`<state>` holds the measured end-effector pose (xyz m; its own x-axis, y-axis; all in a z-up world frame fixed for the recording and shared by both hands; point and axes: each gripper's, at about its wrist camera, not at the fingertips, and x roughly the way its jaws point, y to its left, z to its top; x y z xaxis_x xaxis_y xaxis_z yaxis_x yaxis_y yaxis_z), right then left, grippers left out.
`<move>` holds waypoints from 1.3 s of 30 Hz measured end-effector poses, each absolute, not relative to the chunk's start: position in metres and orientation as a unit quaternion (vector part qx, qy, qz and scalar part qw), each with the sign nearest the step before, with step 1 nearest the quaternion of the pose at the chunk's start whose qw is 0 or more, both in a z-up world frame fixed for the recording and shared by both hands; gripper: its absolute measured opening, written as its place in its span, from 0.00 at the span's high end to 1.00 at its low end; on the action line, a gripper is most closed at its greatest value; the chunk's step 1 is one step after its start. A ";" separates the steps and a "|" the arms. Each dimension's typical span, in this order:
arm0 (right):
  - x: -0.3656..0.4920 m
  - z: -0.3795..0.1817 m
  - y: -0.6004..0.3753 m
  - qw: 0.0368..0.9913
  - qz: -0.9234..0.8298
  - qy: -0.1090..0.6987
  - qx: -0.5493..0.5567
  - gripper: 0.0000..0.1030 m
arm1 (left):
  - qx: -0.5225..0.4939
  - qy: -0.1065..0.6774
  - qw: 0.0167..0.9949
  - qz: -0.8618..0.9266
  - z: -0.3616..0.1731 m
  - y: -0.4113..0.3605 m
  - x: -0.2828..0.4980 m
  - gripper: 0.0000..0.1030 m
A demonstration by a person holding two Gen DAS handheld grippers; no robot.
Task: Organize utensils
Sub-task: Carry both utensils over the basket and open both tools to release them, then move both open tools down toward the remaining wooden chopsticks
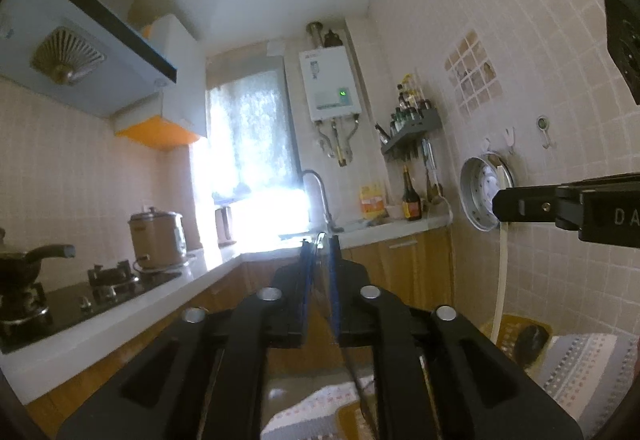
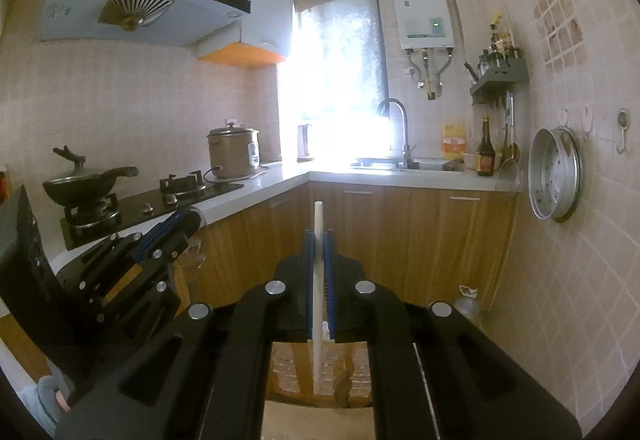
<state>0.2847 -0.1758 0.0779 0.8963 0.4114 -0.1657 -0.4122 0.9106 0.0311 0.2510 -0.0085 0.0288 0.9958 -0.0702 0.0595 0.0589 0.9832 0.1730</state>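
— Item one, right tongs (image 2: 319,236)?
— Clamped on white stick (image 2: 318,213), held upright before the wooden cabinets (image 2: 400,232)
— Item two, left tongs (image 1: 320,246)?
— Slightly apart, beside the counter (image 1: 120,320)

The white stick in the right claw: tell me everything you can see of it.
The white stick is thin, straight and plain, plastic by the look. It stands nearly upright in the right wrist view, clamped between the blue pads of the right claw, which is shut on it. Its rounded top pokes above the fingertips; its lower end hangs free below the claw, in front of the patterned floor mat. Nothing else touches it.
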 end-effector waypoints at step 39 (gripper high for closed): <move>0.133 0.040 -0.232 0.956 0.178 0.232 -0.010 0.55 | 0.010 0.095 0.995 -0.017 0.049 0.007 0.066 0.42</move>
<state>0.1330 -0.2318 0.0404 0.8287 0.3358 -0.4477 -0.3453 0.9364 0.0631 0.0657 0.0073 0.0493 0.9815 -0.0317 -0.1887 0.0354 0.9992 0.0163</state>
